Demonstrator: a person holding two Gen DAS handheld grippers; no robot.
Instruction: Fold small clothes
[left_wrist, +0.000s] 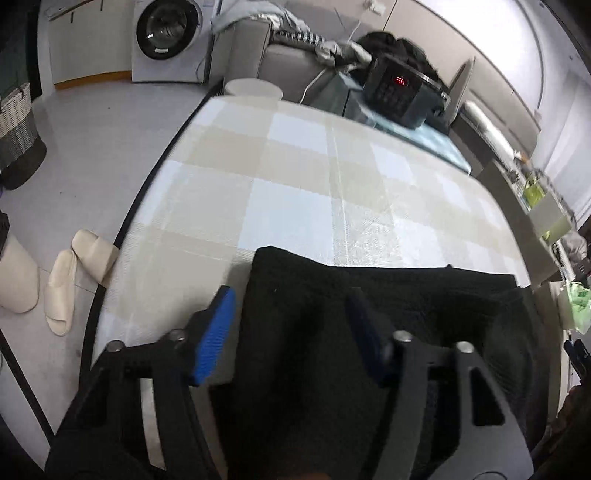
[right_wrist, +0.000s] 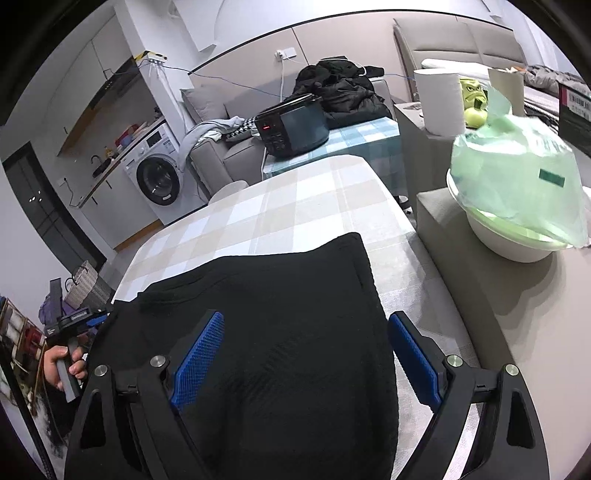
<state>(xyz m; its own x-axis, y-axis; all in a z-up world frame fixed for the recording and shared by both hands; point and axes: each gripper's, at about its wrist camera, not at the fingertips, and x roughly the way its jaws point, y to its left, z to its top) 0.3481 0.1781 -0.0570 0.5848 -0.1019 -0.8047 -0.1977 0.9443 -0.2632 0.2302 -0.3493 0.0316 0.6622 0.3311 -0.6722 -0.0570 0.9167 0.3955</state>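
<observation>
Garment (right_wrist: 258, 314), black knit, lies flat on the checked table (left_wrist: 295, 166) at its near edge, both grippers over it, left gripper (left_wrist: 291, 332) part-open, right gripper (right_wrist: 306, 354) wide, neither gripping; suggest pinching matching corners cleanly, single layer, before folding.

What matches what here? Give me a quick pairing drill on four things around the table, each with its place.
Things:
1. black garment
2. slippers
3. washing machine
4. bowl with green bag

Places:
A. on the floor beside the table
B. under the counter with the sink, at the wall
C. spread on the checked tablecloth
D. on the grey ledge right of the table

Pairs: 1-C, 2-A, 3-B, 4-D
</observation>
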